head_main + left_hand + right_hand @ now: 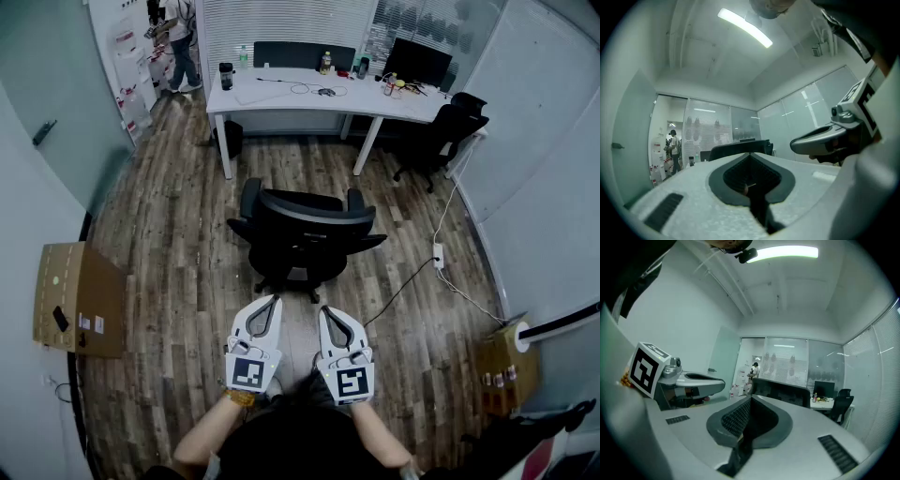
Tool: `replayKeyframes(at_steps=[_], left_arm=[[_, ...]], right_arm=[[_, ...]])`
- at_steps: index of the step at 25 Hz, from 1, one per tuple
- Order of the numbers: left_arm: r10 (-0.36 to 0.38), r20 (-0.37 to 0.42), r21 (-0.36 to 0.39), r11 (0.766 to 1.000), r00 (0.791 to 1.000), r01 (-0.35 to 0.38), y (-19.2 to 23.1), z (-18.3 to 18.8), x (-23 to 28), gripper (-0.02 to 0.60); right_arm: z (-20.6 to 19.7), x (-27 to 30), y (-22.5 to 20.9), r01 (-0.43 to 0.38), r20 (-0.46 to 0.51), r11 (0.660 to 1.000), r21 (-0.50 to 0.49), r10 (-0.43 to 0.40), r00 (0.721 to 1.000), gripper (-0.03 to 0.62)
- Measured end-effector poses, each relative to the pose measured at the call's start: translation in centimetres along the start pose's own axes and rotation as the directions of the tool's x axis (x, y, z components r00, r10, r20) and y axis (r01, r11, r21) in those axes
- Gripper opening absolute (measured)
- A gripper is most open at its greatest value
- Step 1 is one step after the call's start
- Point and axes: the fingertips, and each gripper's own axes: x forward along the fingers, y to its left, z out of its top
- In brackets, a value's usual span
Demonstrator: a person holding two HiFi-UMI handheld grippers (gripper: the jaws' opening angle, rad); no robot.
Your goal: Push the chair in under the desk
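A black office chair (300, 234) stands on the wood floor, well back from the white desk (281, 92), its backrest turned toward me. My left gripper (271, 302) and right gripper (324, 312) hang side by side just short of the backrest, touching nothing. Both are shut and empty. In the left gripper view the closed jaws of the left gripper (750, 154) point at the chair back (736, 149), with the right gripper (820, 138) beside it. From the right gripper (751, 399) the chair (783, 392) lies straight ahead, and the left gripper (701, 383) shows at the left.
A cardboard box (75, 298) stands against the left wall and another box (506, 370) at the right. A power strip with its cable (438, 255) lies on the floor right of the chair. A second black chair (445, 131) stands at the desk's right end, a dark bin (230, 139) beneath it, and a person (178, 42) far back left.
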Motion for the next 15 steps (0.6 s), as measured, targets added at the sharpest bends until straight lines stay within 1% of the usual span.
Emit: replayKeyframes(at_steps=[3, 7, 10, 13, 15], left_arm=[[-0.001, -0.002, 0.008, 1.0, 1.0, 0.001, 0.0, 0.1, 0.9, 0.002], [0.005, -0.013, 0.021, 1.0, 1.0, -0.005, 0.1, -0.1, 2.4, 0.002], [0.018, -0.014, 0.023, 1.0, 1.0, -0.018, 0.3, -0.3, 3.6, 0.002], [0.023, -0.013, 0.009, 1.0, 1.0, -0.023, 0.3, -0.4, 4.7, 0.003], [0.03, -0.021, 0.016, 0.999, 0.999, -0.03, 0.2, -0.4, 5.5, 0.006]], right_arm=[[-0.3, 0.4, -1.1, -0.019, -0.002, 1.0, 0.016, 0.019, 1.0, 0.008], [-1.1, 1.2, -2.7, -0.05, -0.03, 0.999, 0.005, 0.05, 0.998, 0.031], [-1.5, 1.9, -4.2, -0.06, -0.031, 0.998, 0.001, 0.06, 0.998, 0.035], [-1.9, 2.6, -5.7, -0.067, -0.03, 0.998, -0.003, 0.067, 0.997, 0.038], [-2.0, 3.2, -6.8, -0.073, -0.025, 0.997, 0.0, 0.072, 0.997, 0.038]])
